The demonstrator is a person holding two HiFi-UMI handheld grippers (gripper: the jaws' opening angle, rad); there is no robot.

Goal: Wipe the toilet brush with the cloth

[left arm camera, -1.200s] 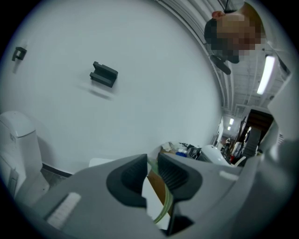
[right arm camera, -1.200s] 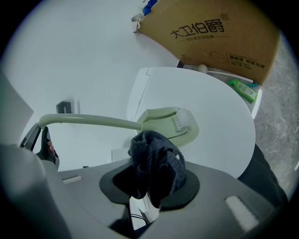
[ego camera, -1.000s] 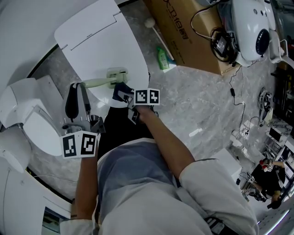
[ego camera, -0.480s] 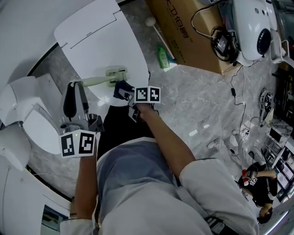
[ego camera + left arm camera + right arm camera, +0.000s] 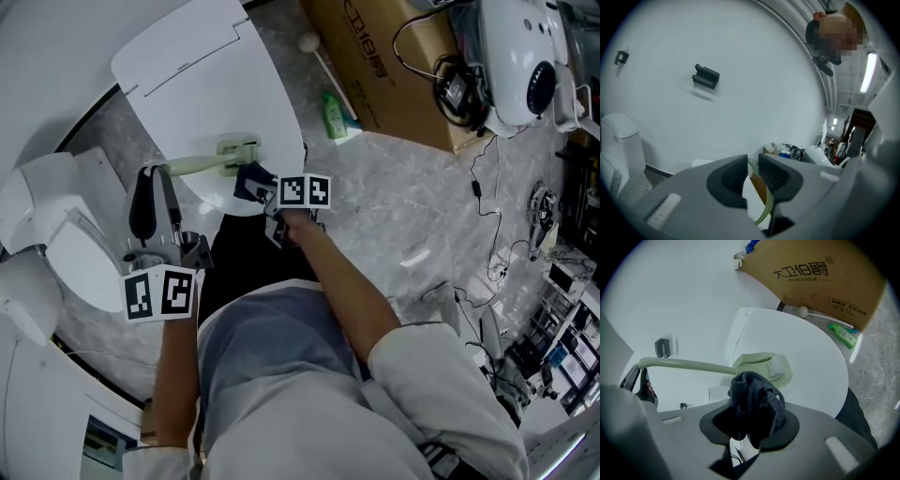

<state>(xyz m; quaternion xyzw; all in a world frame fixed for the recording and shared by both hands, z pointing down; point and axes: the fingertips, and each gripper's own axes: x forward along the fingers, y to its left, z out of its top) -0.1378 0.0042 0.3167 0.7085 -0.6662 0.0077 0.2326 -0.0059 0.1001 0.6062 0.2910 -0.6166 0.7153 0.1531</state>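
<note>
White plastic toilet lid lies closed below your work; the pale green long-handled toilet brush sits level across it; your left gripper has its jaws closed tight on the handle end; your right gripper pinches a bunched dark blue cloth, just beside the brush head; contact unclear.

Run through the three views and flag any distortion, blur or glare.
Head view: evenly lit and sharp, no hard shadows on the toilet lid, straight lines bowed near the edges. Left gripper view: heavy fisheye with a dark rim, the jaws soft up close, a ceiling light blown out at right. Right gripper view: same dark rim; cloth and toilet brush are sharp.
</note>
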